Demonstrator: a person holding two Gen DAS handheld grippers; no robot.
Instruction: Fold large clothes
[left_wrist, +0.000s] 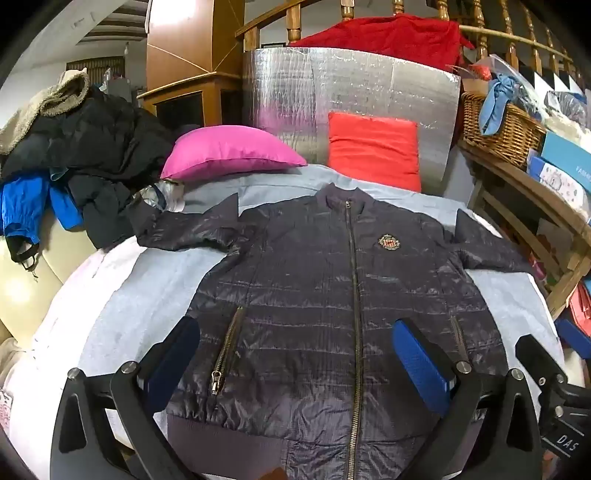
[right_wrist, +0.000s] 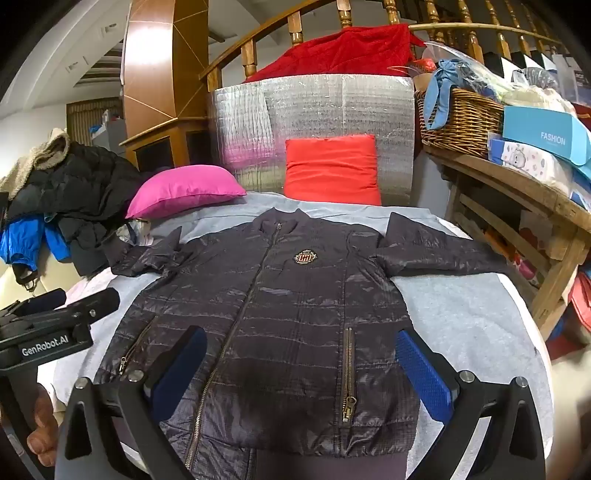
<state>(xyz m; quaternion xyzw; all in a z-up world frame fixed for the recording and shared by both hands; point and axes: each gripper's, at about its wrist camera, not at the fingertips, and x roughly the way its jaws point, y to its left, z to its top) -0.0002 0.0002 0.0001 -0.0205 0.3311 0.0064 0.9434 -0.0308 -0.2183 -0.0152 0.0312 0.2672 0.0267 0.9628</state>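
Lying flat and zipped on the grey bed (right_wrist: 461, 325), dark quilted jacket (left_wrist: 332, 295), collar toward far edge, hem at near edge, sleeves spreading sideways. Hovering above hem, left tool (left_wrist: 295, 354) and right tool (right_wrist: 299, 369), both released, grasping nothing.

A pink pillow (left_wrist: 231, 153) is lying at the far end of the grey sheet (left_wrist: 155, 280), with a red cushion (left_wrist: 375, 149) leaning on a silver foil panel (left_wrist: 351, 85) behind it. A red blanket (left_wrist: 388, 37) is hanging over the wooden railing (left_wrist: 295, 22). At left, dark coats (left_wrist: 92, 147) are piling up over a blue garment (left_wrist: 22, 210). At right, a wicker basket (left_wrist: 495, 125) is sitting on a wooden shelf (right_wrist: 517, 184) beside a blue box (right_wrist: 543, 134).
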